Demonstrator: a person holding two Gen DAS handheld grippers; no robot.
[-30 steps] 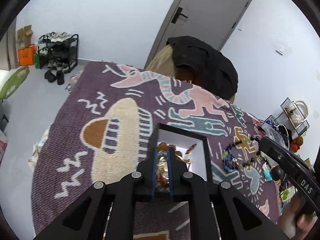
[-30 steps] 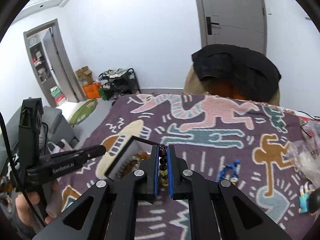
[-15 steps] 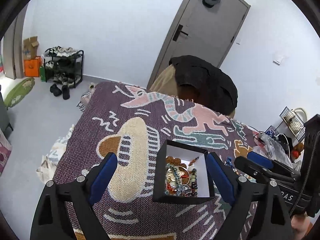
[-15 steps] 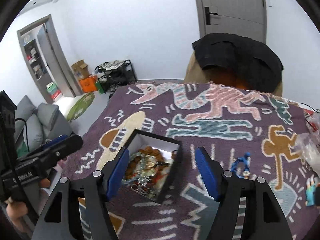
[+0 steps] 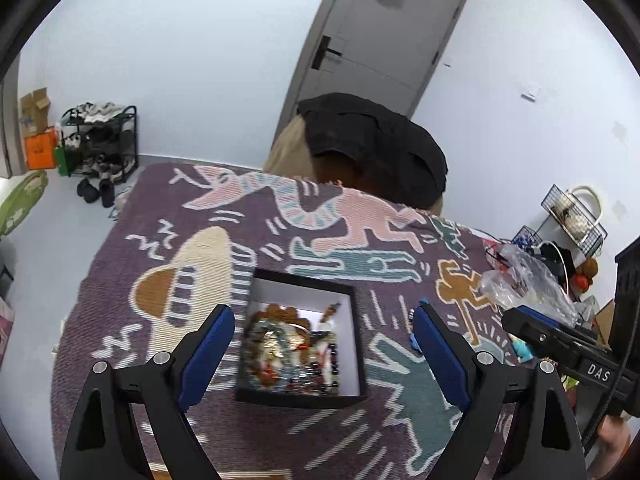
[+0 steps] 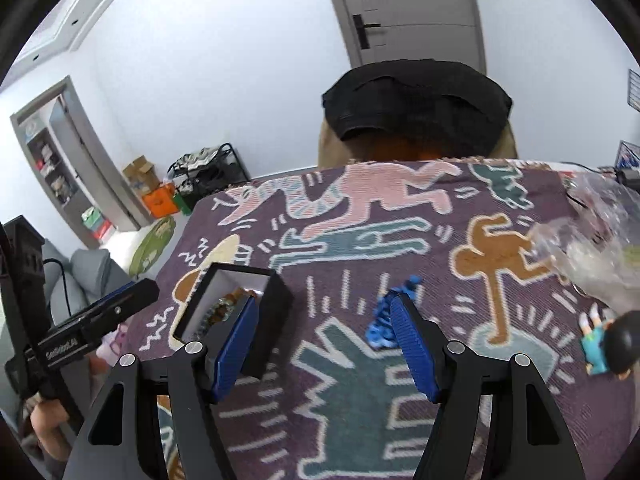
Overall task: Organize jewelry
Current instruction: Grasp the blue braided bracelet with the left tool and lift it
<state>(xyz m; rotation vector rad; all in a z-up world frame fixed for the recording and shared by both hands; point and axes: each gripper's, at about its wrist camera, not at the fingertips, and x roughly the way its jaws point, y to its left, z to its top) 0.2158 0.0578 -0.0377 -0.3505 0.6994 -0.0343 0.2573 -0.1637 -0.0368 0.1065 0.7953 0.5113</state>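
Observation:
A black box (image 5: 304, 280) with a white inside sits on the purple patterned cloth (image 5: 160, 380), heaped with bead bracelets (image 5: 288, 348). My left gripper (image 5: 324, 310) hangs above it, open wide, with a blue pad on either side of the box and nothing held. In the right wrist view the box (image 6: 276, 316) lies to the left. My right gripper (image 6: 325, 302) is open over bare cloth, and its left finger overlaps the box's corner. A blue bead piece (image 6: 380, 320) lies loose just behind its right finger. Each gripper also shows at the other view's edge.
A crumpled clear plastic bag (image 6: 592, 256) and a small toy figure (image 6: 600, 344) lie at the cloth's right side. A chair draped with a black garment (image 5: 372, 148) stands at the far edge. The cloth's left edge drops to the floor.
Both grippers went from shut to open and drew back from the box. The dark bead strand in the right gripper's jaws is gone from them. The right gripper swung right toward the blue beads.

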